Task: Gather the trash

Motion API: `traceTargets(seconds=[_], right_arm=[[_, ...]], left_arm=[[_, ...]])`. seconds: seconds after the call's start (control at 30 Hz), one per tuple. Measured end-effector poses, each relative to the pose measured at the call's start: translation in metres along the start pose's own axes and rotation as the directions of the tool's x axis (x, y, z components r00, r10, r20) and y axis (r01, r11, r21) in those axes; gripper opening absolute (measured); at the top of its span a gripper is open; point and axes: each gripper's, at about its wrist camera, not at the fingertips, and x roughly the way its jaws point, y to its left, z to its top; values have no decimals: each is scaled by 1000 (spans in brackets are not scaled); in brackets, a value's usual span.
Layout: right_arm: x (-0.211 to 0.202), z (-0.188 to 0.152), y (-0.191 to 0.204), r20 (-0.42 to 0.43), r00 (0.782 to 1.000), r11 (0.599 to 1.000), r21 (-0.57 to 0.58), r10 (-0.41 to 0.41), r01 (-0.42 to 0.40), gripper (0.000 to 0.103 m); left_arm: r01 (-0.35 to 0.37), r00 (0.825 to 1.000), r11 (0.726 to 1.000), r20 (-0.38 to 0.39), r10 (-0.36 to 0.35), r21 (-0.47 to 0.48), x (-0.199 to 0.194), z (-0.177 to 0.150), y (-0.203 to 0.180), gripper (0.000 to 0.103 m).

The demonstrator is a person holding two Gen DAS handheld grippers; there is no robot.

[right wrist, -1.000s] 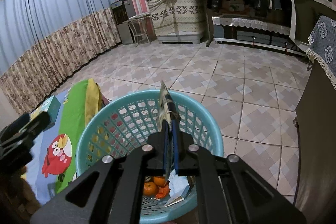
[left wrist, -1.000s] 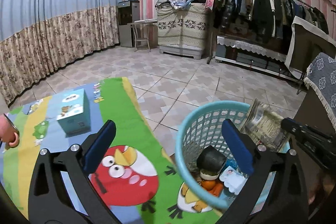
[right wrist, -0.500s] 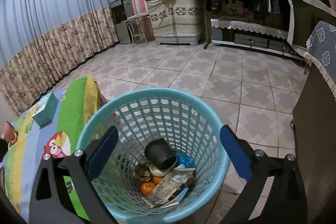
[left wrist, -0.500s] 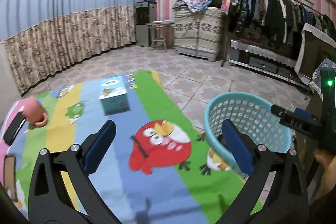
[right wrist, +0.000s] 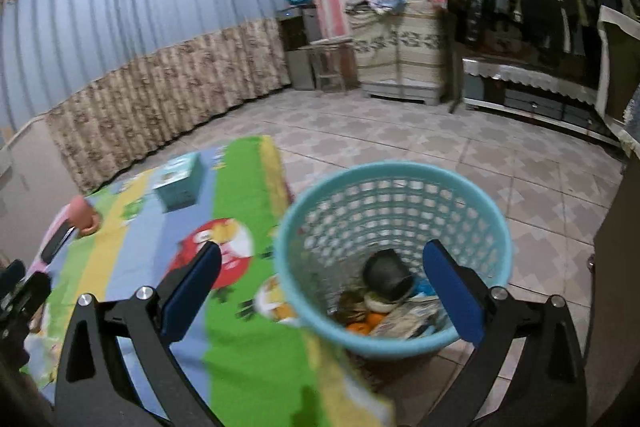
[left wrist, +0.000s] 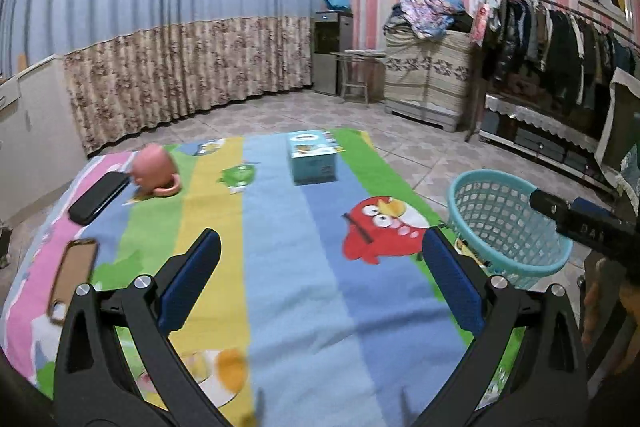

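Observation:
A light blue mesh basket (right wrist: 394, 183) stands on the floor beside the table; it also shows in the left wrist view (left wrist: 506, 227). Inside lie a black cup (right wrist: 386, 273), oranges (right wrist: 362, 325), a flat wrapper (right wrist: 408, 317) and other scraps. My right gripper (right wrist: 320, 291) is open and empty, above the basket's near left rim. My left gripper (left wrist: 320, 279) is open and empty over the colourful cartoon tablecloth (left wrist: 280, 247).
On the cloth lie a light blue box (left wrist: 313, 157), a tipped pink mug (left wrist: 155, 171), a black phone (left wrist: 98, 198) and a brown-cased phone (left wrist: 72, 275). A clothes rack (left wrist: 560, 39) and cabinets line the far wall. Tiled floor (right wrist: 500, 155) surrounds the basket.
The right gripper opened and dropped the wrapper into the basket, then drew back to the left. The left gripper swung left from the basket to over the table.

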Motion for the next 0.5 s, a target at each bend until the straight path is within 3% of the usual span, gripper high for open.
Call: traceTargets(seconds=[0.23, 0.5], right_arm=[[-32, -28, 31, 11, 997, 996, -44, 80, -79, 98], [-63, -48, 59, 57, 993, 988, -121, 101, -94, 98]], left_arm=[[-53, 998, 998, 27, 54, -42, -36, -13, 31, 97], [-103, 992, 992, 66, 108, -75, -69, -31, 53, 97]])
